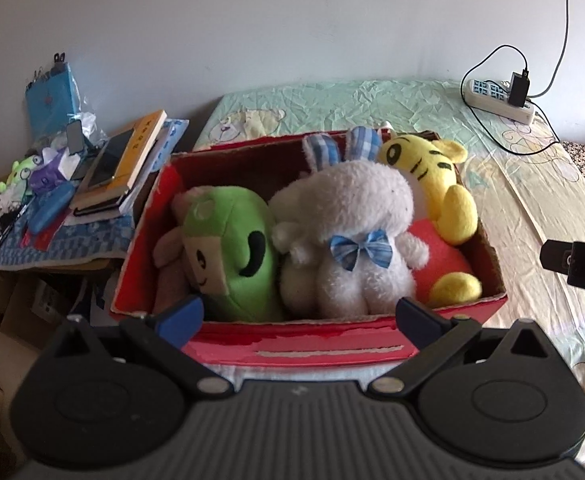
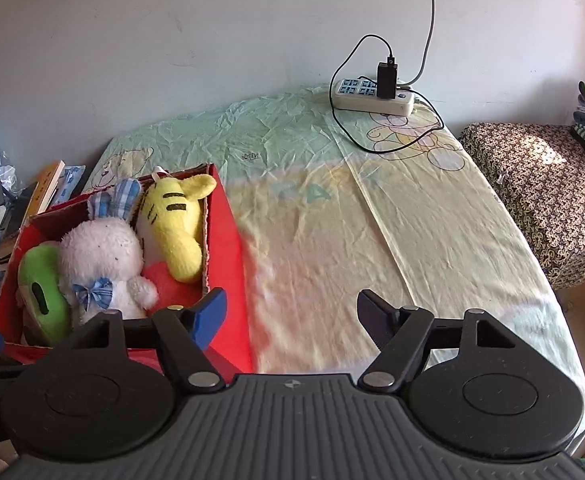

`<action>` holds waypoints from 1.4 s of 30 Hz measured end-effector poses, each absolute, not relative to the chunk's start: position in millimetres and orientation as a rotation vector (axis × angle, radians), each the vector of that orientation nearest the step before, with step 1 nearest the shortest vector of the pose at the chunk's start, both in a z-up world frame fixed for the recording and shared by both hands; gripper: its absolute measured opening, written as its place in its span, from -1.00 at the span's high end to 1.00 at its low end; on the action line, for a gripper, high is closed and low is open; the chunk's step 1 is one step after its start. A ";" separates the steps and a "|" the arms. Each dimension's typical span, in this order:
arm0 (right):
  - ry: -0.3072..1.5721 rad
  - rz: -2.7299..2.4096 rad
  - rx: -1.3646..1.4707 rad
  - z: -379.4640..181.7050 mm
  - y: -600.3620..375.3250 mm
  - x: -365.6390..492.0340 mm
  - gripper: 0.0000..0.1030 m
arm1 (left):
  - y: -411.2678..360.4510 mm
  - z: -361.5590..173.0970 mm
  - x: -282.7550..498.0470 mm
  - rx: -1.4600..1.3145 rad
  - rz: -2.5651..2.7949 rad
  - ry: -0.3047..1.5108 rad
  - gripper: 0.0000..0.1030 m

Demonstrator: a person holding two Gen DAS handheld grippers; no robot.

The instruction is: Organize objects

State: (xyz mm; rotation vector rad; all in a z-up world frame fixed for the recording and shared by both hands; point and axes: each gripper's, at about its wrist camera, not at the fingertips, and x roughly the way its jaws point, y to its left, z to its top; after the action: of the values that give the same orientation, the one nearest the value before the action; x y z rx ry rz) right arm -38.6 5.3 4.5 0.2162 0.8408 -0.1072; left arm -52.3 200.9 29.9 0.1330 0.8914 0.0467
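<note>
In the left wrist view, the red box (image 1: 372, 350) fills the centre, holding a green plush (image 1: 236, 256), a white rabbit (image 1: 348, 240) and a yellow tiger (image 1: 432, 176). The left gripper (image 1: 298, 314) stands open and empty at the box's near wall. The right gripper (image 2: 291, 316), lower centre of its view, gapes empty over bare sheet (image 2: 372, 240). Sorting looks finished; any next move means finding a stray item.

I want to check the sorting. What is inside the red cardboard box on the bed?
The red cardboard box holds a green plush toy, a white plush rabbit with a blue bow and a yellow striped plush tiger. A pale plush and something red show partly; the box floor is covered.
</note>
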 end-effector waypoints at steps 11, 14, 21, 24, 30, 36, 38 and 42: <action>0.847 -0.135 0.214 1.0 36.6 -33.0 -0.34 | 226.1 21.7 -36.5 0.172 0.022 0.890 -0.99; 0.847 -0.142 0.203 0.2 43.5 -33.2 -0.33 | 233.0 19.3 -33.6 0.170 0.017 0.901 -0.99; 0.852 -0.141 0.203 0.7 53.6 -31.3 -0.33 | 243.5 15.1 -28.6 0.165 0.013 0.925 -0.99; 0.859 -0.132 0.207 0.0 55.9 -28.8 -0.33 | 246.4 13.6 -27.2 0.161 0.020 0.935 -0.99; 0.866 -0.095 0.197 1.1 63.7 -22.9 -0.33 | 251.7 15.3 -26.6 0.157 0.052 0.936 -0.99; 0.862 -0.067 0.174 6.3 73.0 -16.9 -0.35 | 263.8 19.9 -23.1 0.134 0.097 0.936 -0.99; 0.858 -0.065 0.158 7.2 76.8 -16.1 -0.36 | 266.4 21.5 -22.2 0.135 0.108 0.932 -0.99; 0.854 -0.064 0.132 8.1 83.0 -14.8 -0.40 | 270.6 24.1 -21.4 0.136 0.124 0.923 -0.99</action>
State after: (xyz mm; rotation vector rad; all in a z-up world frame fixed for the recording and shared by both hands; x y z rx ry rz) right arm -14.8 83.0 8.1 0.1322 0.8537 -0.0639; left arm -21.4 270.6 24.1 0.1358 0.9233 0.1236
